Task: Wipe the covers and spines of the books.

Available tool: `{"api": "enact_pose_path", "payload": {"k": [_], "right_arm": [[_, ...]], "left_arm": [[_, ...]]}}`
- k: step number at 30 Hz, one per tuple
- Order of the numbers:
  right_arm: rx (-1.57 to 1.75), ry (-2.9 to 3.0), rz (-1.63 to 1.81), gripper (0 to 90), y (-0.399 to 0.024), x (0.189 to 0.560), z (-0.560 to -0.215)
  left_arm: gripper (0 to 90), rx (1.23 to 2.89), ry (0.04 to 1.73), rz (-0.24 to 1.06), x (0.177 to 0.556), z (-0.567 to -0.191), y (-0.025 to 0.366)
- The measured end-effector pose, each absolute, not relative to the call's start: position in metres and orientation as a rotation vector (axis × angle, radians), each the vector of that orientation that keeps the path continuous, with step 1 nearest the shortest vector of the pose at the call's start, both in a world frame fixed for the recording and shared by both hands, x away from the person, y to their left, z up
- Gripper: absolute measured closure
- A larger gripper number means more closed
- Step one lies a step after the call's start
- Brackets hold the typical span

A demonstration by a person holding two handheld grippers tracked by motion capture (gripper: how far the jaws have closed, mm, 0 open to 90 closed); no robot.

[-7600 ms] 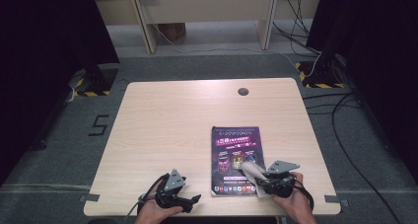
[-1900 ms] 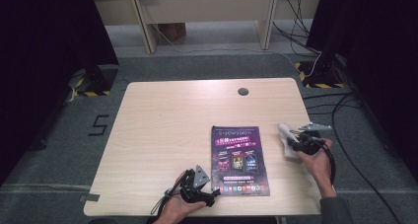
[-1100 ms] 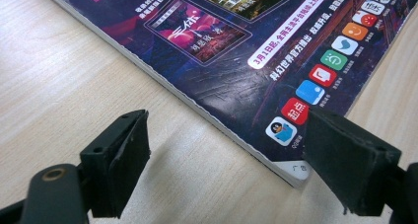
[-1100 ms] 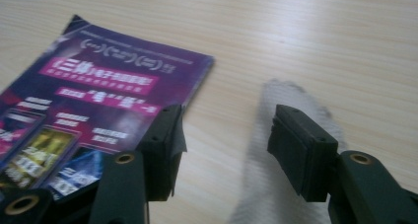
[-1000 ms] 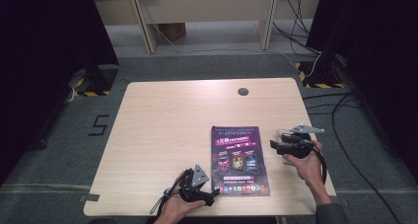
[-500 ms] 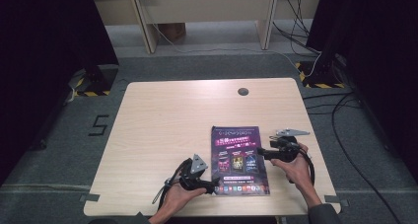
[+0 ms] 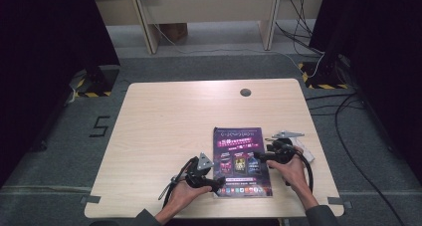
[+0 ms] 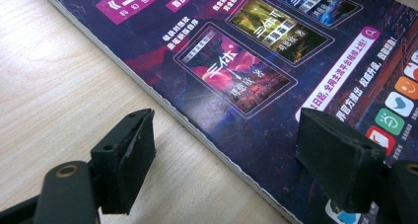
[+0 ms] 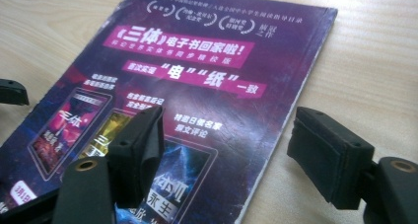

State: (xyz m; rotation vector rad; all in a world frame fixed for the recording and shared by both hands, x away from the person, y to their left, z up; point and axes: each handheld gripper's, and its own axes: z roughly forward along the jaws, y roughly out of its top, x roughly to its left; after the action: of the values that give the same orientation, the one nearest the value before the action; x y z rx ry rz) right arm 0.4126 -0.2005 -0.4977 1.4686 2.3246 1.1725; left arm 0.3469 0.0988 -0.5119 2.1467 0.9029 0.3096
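Observation:
A purple magazine with pink and white print lies flat on the wooden table, front right of centre. My left gripper is open at the magazine's lower left edge. In the left gripper view its jaws straddle that edge, one over bare wood and one over the cover. My right gripper is open at the magazine's right edge. In the right gripper view one jaw hangs over the cover, the other over the wood. Nothing is held in either gripper.
A small round dark hole sits near the table's far edge. Cables run over the grey floor to the right. Dark curtains flank both sides. The left gripper's tip shows at the left edge of the right gripper view.
The right gripper has come in from the table's right side to the magazine's right edge. The left gripper has shifted up and right to the magazine's left edge.

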Motion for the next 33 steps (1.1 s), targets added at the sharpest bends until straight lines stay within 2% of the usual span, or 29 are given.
{"api": "enact_pose_path", "payload": {"k": [25,30,33], "right_arm": [[1.57,2.285,1.278,32.0,-0.194,0.414,-0.508],[1.604,2.294,1.355,36.1,-0.192,0.415,-0.51],[1.618,2.292,1.368,39.5,-0.192,0.416,-0.511]], "left_arm": [[23.5,2.156,0.89,0.238,0.333,-0.513,0.095],[29.3,2.153,0.894,0.206,0.326,-0.511,0.106],[27.6,2.159,0.911,0.217,0.324,-0.511,0.107]]}}
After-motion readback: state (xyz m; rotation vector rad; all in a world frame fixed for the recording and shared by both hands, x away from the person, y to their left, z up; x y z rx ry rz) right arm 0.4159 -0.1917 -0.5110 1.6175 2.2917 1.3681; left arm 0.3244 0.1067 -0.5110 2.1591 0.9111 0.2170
